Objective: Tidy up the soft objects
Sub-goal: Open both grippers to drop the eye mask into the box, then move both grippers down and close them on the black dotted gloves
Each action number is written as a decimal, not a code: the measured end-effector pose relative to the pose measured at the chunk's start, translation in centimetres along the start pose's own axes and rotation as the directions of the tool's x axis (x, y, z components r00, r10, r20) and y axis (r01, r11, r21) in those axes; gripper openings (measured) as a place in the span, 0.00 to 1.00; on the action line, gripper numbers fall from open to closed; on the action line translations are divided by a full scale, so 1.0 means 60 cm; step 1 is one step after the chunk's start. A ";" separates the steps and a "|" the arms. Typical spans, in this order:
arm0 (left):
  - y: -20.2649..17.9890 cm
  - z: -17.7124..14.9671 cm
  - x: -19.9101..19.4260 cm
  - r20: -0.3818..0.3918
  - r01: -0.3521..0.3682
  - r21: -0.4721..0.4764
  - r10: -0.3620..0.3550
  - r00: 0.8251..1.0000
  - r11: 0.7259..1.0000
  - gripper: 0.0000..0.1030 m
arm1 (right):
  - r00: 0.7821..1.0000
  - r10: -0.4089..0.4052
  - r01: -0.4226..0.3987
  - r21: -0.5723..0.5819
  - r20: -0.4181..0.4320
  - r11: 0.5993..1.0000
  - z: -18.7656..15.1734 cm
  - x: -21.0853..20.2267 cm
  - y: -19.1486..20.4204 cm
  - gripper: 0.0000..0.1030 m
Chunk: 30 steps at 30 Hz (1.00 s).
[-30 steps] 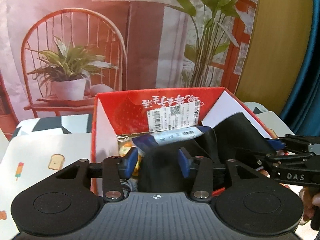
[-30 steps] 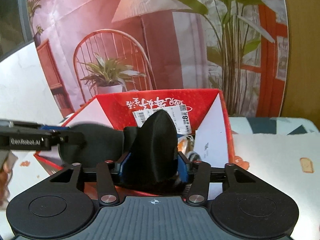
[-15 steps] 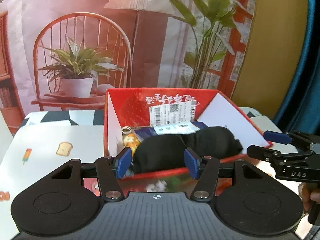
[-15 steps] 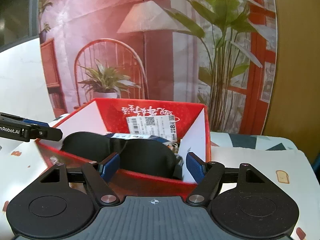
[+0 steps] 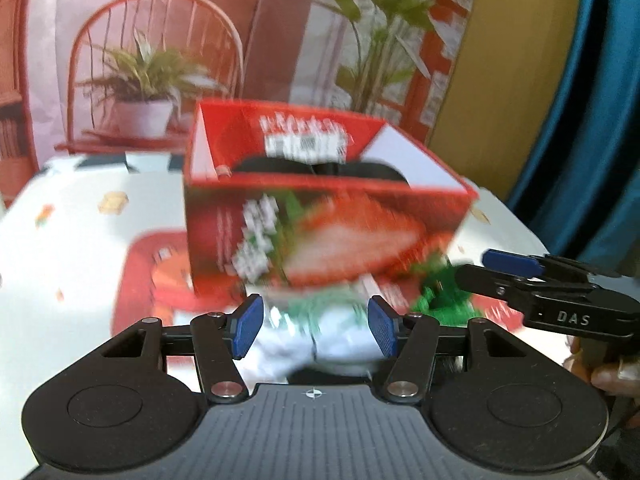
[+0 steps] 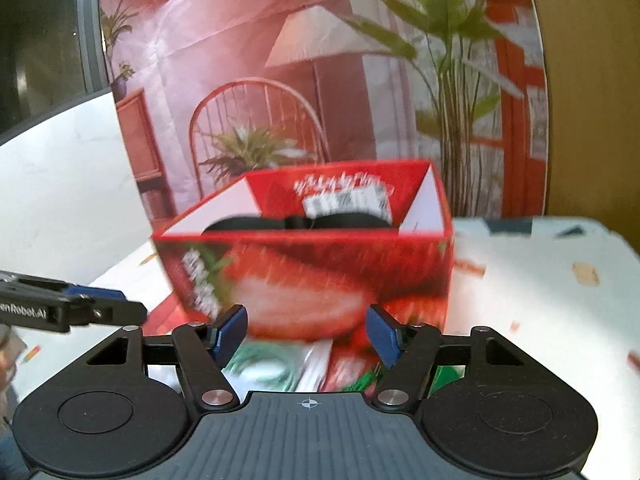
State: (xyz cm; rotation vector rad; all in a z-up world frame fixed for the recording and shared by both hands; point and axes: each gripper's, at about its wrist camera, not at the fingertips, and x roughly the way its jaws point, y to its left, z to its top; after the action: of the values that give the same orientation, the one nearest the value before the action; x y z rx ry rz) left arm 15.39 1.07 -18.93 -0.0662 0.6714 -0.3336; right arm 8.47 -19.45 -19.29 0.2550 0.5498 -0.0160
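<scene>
1. From my left wrist, my left gripper (image 5: pixel 314 326) stood with its blue pads apart and held nothing. Past the pads lay a blurred white and green soft thing (image 5: pixel 320 332) on the table, and I could not tell whether they touched it.
2. Beyond that stood the red box (image 5: pixel 320 232) with a strawberry print on its near wall, set on the white patterned tablecloth (image 5: pixel 60 240).
3. A black soft item (image 5: pixel 320 169) lay inside the box, just showing over the near rim, below a white label on the far inner wall.
4. My right gripper (image 5: pixel 508 264) came in from the right edge, side-on, near the box's right corner, with a green fluffy thing (image 5: pixel 440 304) on the table just below it.
5. From my right wrist, my right gripper (image 6: pixel 306 334) had its jaws closing, yet the pads were still apart with nothing pressed between them.
6. The red box (image 6: pixel 312 276) filled the middle here, the black soft item (image 6: pixel 296 222) resting inside it, low against the far wall.
7. White and green packets (image 6: pixel 276 368) lay blurred on the table just in front of the box, behind my pads.
8. My left gripper (image 6: pixel 100 308) reached in from the left edge, clear of the box.
</scene>
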 end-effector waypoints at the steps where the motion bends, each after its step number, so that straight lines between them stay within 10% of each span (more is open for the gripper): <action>1: -0.003 -0.012 0.004 -0.016 0.007 -0.005 -0.007 1.000 1.000 0.58 | 1.000 0.003 -0.003 0.000 -0.010 1.000 -0.010 -0.002 0.003 0.60; 11: -0.010 -0.095 0.045 -0.108 0.027 -0.022 -0.030 0.994 0.999 0.57 | 0.995 0.008 -0.007 0.017 -0.100 1.000 -0.080 -0.002 0.026 0.54; 18: 0.017 -0.109 0.054 -0.107 0.012 -0.090 -0.022 0.994 0.996 0.21 | 0.993 0.012 -0.009 0.024 -0.116 1.000 -0.089 0.002 0.029 0.51; 30: 0.033 -0.115 0.044 -0.105 -0.021 -0.137 0.006 0.994 0.990 0.17 | 0.989 0.028 -0.023 0.029 -0.148 0.999 -0.100 0.011 0.035 0.51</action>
State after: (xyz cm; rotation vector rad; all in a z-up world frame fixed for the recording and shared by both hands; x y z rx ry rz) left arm 13.62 2.39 -26.26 -0.1769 0.7975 -0.2786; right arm 6.13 -15.95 -24.09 0.2916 0.6948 0.0204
